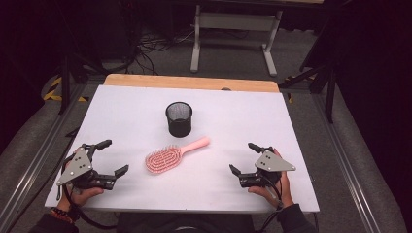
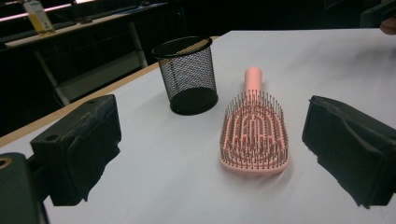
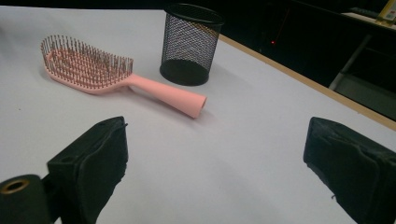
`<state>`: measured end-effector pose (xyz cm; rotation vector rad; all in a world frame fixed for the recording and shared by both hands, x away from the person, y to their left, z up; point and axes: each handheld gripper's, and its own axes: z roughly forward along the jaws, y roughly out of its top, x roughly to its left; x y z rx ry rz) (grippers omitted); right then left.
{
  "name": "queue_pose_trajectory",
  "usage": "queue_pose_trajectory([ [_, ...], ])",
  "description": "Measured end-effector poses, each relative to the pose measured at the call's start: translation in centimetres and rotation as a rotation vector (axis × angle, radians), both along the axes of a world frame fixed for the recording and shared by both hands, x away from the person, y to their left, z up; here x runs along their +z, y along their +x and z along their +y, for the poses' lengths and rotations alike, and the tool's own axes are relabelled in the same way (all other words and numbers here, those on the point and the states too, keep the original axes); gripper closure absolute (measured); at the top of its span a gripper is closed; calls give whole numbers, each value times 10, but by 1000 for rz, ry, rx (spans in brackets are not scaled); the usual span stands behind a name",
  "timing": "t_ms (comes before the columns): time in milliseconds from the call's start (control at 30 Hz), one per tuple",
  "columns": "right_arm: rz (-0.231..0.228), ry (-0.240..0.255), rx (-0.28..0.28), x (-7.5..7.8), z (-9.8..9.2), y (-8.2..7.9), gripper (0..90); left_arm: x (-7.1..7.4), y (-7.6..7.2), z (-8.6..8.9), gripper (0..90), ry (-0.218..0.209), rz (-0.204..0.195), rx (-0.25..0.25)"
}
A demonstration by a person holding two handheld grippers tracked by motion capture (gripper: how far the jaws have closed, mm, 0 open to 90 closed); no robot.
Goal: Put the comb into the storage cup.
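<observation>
Dark room, white table (image 1: 121,111) with wood edge at far side. Pink hairbrush (image 1: 170,157) lies bristles up at table centre, handle toward right-far; black mesh cup (image 1: 179,119) upright just behind, apart from brush.

Left gripper (image 1: 109,158) and right gripper (image 1: 245,158): jaws wide apart, empty, each well away from brush.

Risk, as judgement: pinch on bristles may slip; tall brush dropped into light cup may tip it.

Left gripper view shows vents between bristle rows (image 2: 254,130); right gripper view shows hollow handle end (image 3: 201,106).
</observation>
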<state>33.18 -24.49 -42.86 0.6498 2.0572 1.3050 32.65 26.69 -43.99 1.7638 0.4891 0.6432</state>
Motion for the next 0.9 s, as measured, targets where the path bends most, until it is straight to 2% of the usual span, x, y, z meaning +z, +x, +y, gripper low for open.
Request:
queue_pose_trajectory([
  [33, 6, 3, 1, 0, 0, 0, 70, 0, 1, 0, 58, 18, -2, 3],
  [167, 26, 10, 7, -2, 0, 3, 70, -2, 2, -1, 55, 21, 12, -6],
  [267, 46, -20, 15, -3, 2, 7, 70, -4, 3, 0, 50, 23, 20, -8],
  [367, 69, -51, 47, 2, 8, 14, 78, -6, 4, 1, 48, 23, 32, -14],
  [433, 86, -68, 87, 8, 14, 18, 81, -6, 4, 0, 48, 33, 31, -18],
  [567, 95, -133, 167, 21, 33, 32, 90, -7, 4, -3, 47, 33, 36, -21],
  [633, 97, -148, 182, 23, 38, 36, 90, -7, 5, -3, 47, 39, 34, -21],
  [700, 117, -209, 229, 29, 54, 47, 91, -8, 5, -4, 47, 39, 39, -22],
  [733, 134, -281, 269, 35, 71, 57, 101, -8, 5, -3, 48, 40, 41, -23],
  [800, 162, -320, 304, 38, 82, 63, 107, -9, 4, -3, 47, 48, 34, -23],
  [833, 162, -320, 304, 38, 82, 63, 107, -9, 4, -3, 48, 48, 34, -23],
  [867, 200, -397, 350, 39, 98, 72, 140, -9, 4, -3, 48, 49, 36, -24],
  [900, 200, -397, 350, 39, 98, 72, 140, -9, 4, -3, 48, 49, 36, -24],
])
